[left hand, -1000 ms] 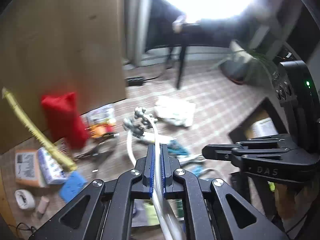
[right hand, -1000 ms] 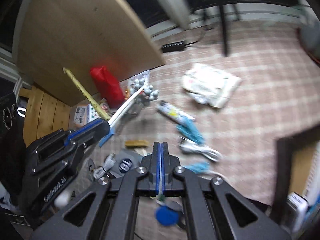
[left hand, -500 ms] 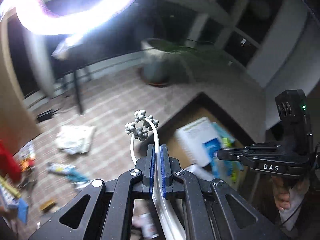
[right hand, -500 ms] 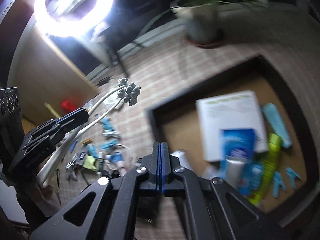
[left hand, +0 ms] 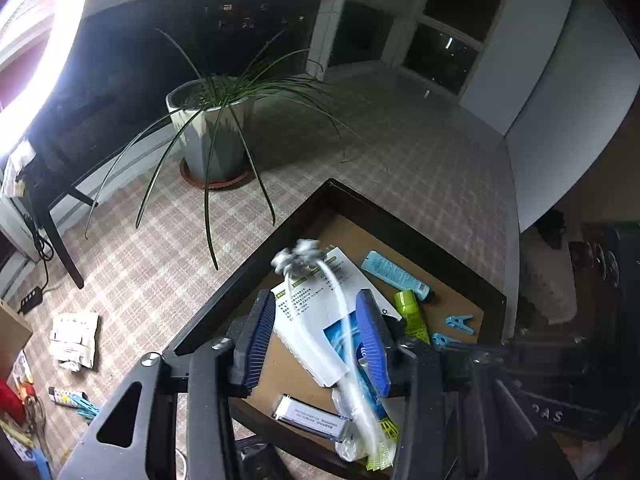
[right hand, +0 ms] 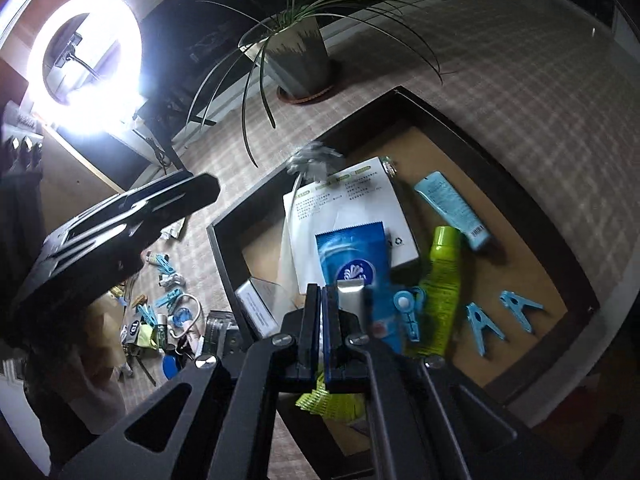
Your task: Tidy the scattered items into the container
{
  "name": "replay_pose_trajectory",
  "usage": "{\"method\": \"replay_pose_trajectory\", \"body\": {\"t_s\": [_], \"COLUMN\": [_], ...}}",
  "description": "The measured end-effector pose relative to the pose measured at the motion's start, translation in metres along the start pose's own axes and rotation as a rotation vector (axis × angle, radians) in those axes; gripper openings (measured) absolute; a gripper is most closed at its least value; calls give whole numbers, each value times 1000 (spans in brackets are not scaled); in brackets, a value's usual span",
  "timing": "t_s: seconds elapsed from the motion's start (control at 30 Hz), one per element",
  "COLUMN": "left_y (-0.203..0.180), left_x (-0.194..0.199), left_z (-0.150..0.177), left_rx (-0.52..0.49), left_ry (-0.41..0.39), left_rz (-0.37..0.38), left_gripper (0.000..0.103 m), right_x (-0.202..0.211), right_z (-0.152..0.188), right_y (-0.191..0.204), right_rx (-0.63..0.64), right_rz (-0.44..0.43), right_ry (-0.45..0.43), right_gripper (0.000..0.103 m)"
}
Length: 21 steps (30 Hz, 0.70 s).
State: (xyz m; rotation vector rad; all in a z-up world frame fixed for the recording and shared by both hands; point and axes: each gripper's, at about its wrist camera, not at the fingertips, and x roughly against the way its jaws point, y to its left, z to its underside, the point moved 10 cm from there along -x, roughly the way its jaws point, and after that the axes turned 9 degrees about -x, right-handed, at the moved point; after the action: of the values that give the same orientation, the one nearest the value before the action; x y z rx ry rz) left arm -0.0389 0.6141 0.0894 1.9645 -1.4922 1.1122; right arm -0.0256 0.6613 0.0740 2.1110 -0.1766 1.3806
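Observation:
In the left wrist view my left gripper [left hand: 315,312] hangs over the dark-framed box [left hand: 256,264]. Its jaws are opening. Between the blue pads [left hand: 256,340] a white wand with a grey beaded head [left hand: 300,256] slips down, blurred and no longer pinched. The box bottom holds a white booklet [left hand: 316,300], a teal tube [left hand: 396,274], a green bottle [right hand: 440,280], a blue packet [right hand: 354,256] and blue clips [right hand: 516,304]. My right gripper [right hand: 322,292] is shut above the box's near side, with nothing seen between its pads.
A potted plant [left hand: 212,136] stands on the checked floor beyond the box. A ring light [right hand: 84,64] glares at the upper left. Several loose items [right hand: 168,316] lie on the floor left of the box, beside a white wrapper [left hand: 76,340].
Both grippers swung from the scattered pile over to the box. The left jaws, shut on the white wand before, have spread and the wand is dropping. The right jaws stayed shut.

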Motion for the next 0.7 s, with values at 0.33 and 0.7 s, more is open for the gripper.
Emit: {"method": "replay_pose_trajectory", "body": {"t_s": [0.33,0.7], "left_y": [65,159], "left_x": [38,99], "left_z": [59,188], "left_rx": [70,287], "left_ry": [52,120], "left_rz": [-105,-257], "left_gripper": [40,40], "right_x": [-20,-66], "right_z": [17,85], "right_y": [26,103], "right_rx": [80,303], "right_rz": [-21,-72], "right_ry": [64,225], "right_gripper": [10,30]}}
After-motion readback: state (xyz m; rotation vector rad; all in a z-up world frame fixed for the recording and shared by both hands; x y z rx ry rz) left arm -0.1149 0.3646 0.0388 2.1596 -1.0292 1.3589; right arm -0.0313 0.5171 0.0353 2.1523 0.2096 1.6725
